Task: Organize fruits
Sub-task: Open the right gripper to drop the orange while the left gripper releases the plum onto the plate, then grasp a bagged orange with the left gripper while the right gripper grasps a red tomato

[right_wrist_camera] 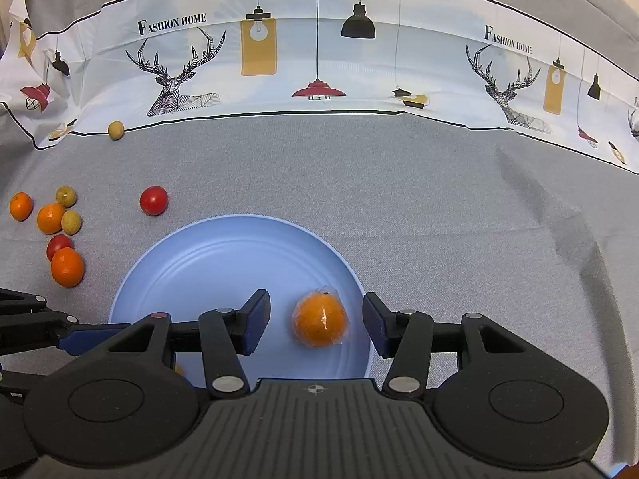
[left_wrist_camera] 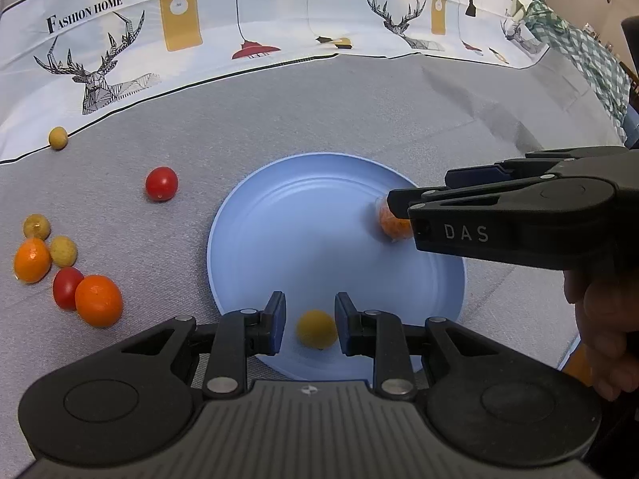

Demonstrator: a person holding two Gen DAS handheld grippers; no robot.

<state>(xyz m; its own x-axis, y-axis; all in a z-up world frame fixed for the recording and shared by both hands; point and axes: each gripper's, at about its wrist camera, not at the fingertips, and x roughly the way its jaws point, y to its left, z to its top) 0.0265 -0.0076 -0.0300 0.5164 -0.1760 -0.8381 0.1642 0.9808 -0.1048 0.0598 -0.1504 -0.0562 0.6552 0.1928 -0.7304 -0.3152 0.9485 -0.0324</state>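
The wrapped orange (right_wrist_camera: 319, 318) lies on the blue plate (right_wrist_camera: 223, 255), near its right rim, between the jaws of the right gripper (right_wrist_camera: 315, 325), which stand apart and do not touch it. The small yellow fruit (left_wrist_camera: 316, 329) lies on the plate's near edge between the left gripper (left_wrist_camera: 310, 325) jaws, also apart, with a gap on each side. More oranges (left_wrist_camera: 98, 300) and cherry tomatoes (left_wrist_camera: 161, 183) lie on the grey bench (left_wrist_camera: 359, 111) left of the plate.

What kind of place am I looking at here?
Probably a home, likely a dining table: a grey tablecloth, a "Fashion Home" printed cloth behind it, a blue plate and a checked fabric at the far right.
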